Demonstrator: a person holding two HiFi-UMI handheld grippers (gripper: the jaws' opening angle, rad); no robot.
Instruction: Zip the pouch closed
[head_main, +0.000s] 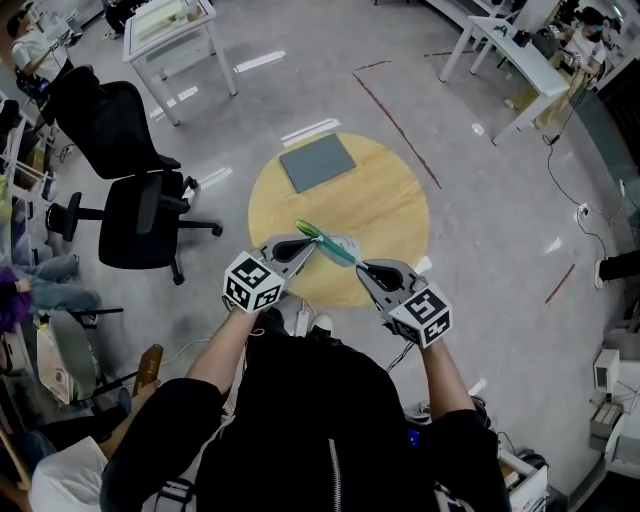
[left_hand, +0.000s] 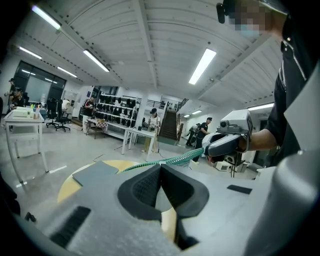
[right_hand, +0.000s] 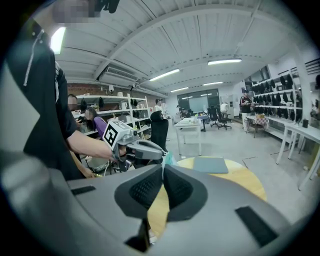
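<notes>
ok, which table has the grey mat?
The round wooden table; the grey mat lies on its far side. The other tables are white and rectangular.

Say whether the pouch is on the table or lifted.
Lifted: the pouch stretches taut between the left tongs and right tongs, above the table.

The round table (head_main: 390, 200) has a pale wooden top and stands on a glossy grey floor (head_main: 480, 260); 1 thing lies directly on it, a flat grey rectangular mat (head_main: 317, 162); the mat sits on the far left part of the top, turned slightly askew, its far edge close to the rim.
</notes>
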